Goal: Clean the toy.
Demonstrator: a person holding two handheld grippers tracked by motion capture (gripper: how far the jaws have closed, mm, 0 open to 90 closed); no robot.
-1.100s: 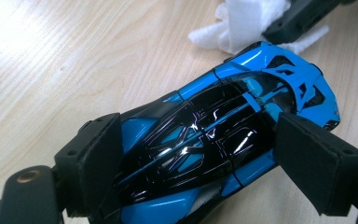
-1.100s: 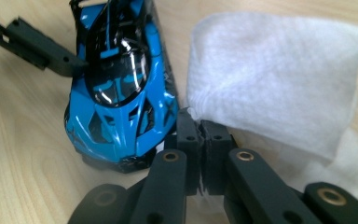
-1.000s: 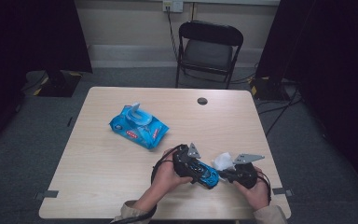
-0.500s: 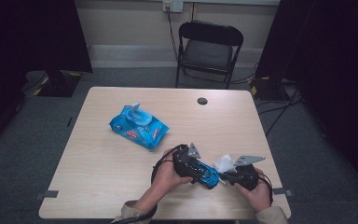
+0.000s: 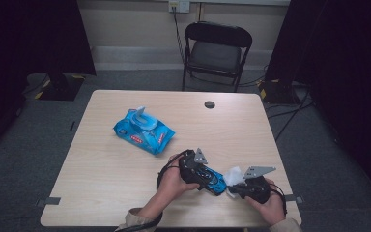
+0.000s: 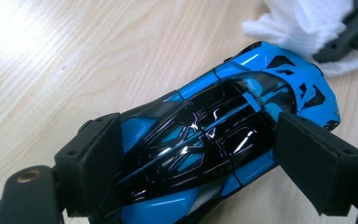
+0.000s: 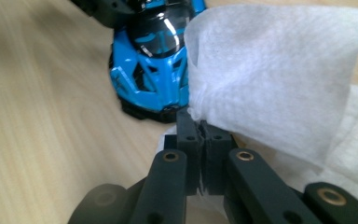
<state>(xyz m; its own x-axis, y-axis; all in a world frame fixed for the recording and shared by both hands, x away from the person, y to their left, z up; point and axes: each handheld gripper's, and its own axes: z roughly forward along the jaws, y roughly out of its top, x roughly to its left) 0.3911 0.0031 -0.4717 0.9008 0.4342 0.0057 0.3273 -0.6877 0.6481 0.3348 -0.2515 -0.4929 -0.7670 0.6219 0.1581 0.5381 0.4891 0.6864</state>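
Slippage is the main risk — the left gripper (image 6: 200,154) clamps the blue toy car (image 6: 214,135) across its glossy sides, low over the table's (image 5: 101,193) near edge. The right gripper (image 7: 201,140), pinched shut on the white wipe (image 7: 279,79) at the car's end, may twist it loose — or drop the wipe.

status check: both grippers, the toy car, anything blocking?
Left gripper clamped across blue toy car on the table. Right gripper shut on white wipe, at the car's end. Wipes pack well clear; nothing blocking.
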